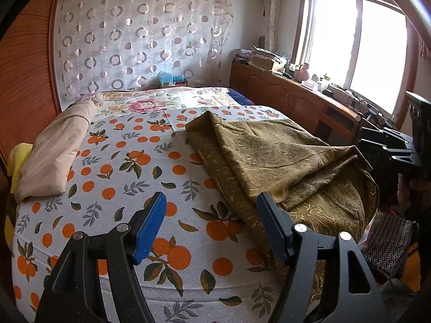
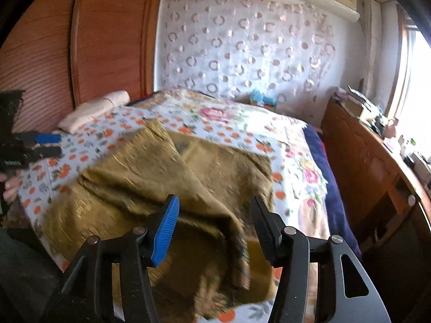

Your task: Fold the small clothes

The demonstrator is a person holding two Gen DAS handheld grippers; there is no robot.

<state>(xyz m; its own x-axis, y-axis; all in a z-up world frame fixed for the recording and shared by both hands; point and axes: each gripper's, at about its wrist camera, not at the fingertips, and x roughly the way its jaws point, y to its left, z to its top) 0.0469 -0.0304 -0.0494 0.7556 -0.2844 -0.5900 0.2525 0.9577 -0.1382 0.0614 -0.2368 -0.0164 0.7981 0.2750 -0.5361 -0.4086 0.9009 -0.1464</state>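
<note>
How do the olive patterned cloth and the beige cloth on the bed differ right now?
The olive patterned cloth lies loose and rumpled, half folded, near the bed's right side; the beige cloth is a neat folded bundle by the headboard. The olive one is dark with a paisley print and covers more bed; the beige one is plain. Both rest on the orange-print bedspread, ungripped.

Orange-print bedsheet [image 1: 129, 161], ring-patterned curtain [image 1: 140, 35], wooden cabinet [image 1: 280, 91] under bright window [image 1: 355, 43], wooden wardrobe [image 2: 107, 40]
</note>
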